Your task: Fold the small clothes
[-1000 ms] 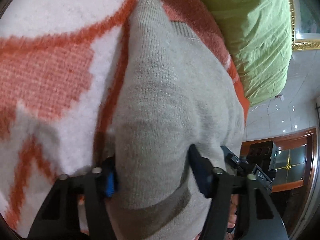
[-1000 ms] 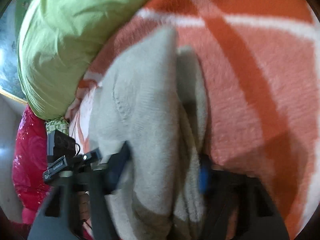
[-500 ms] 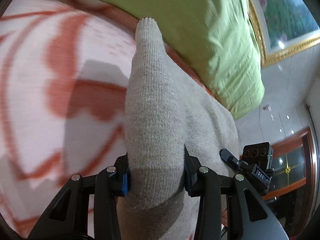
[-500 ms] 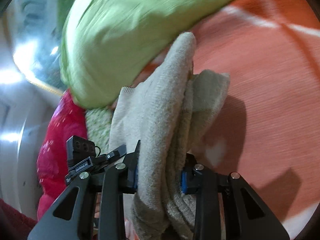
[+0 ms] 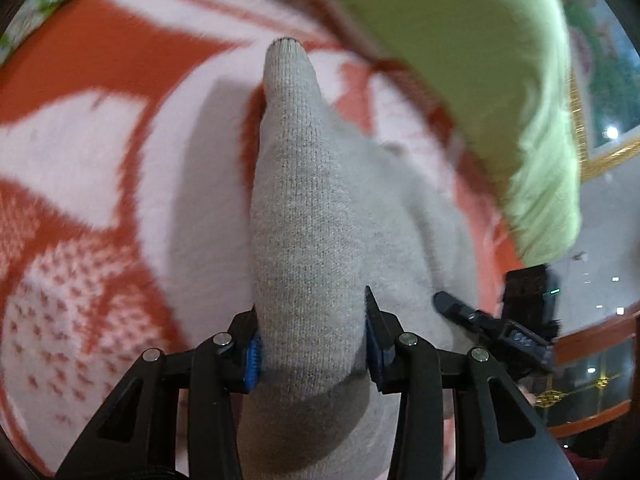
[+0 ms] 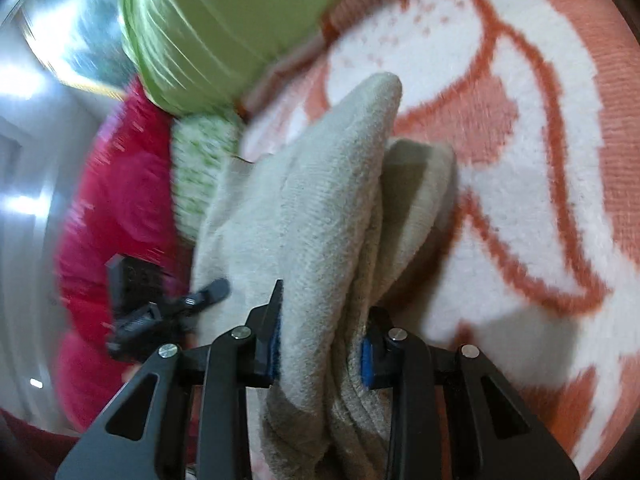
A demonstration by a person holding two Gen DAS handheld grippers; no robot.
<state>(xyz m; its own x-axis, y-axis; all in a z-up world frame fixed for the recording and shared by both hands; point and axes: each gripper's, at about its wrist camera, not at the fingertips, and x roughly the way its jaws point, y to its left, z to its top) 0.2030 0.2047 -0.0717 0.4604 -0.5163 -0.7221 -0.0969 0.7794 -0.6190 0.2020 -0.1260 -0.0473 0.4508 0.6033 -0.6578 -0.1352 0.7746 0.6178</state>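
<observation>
Nearest the left wrist camera, the left claw (image 5: 312, 344) is clamped on a thick gather of the grey knitted garment (image 5: 308, 208), its blue-padded fingers pressing in from both sides. The cloth rises forward from the grip into a narrow rounded tip, so the hold looks meant to keep one edge bunched and lifted clear of the bedding.

In the right wrist view the right claw (image 6: 320, 344) likewise grips the garment, here several stacked layers pinched between its pads. Holding the layers together probably keeps an already made fold from slipping apart while the piece is carried. The two claws hold opposite ends, so the garment hangs between them above the surface rather than lying on it.

Beneath lies the orange and white blanket (image 5: 100, 128), apparently the place where the fold will be laid. Farther off sit a green pillow (image 5: 500, 80) and a red cushion (image 6: 116, 208), both blurred.
</observation>
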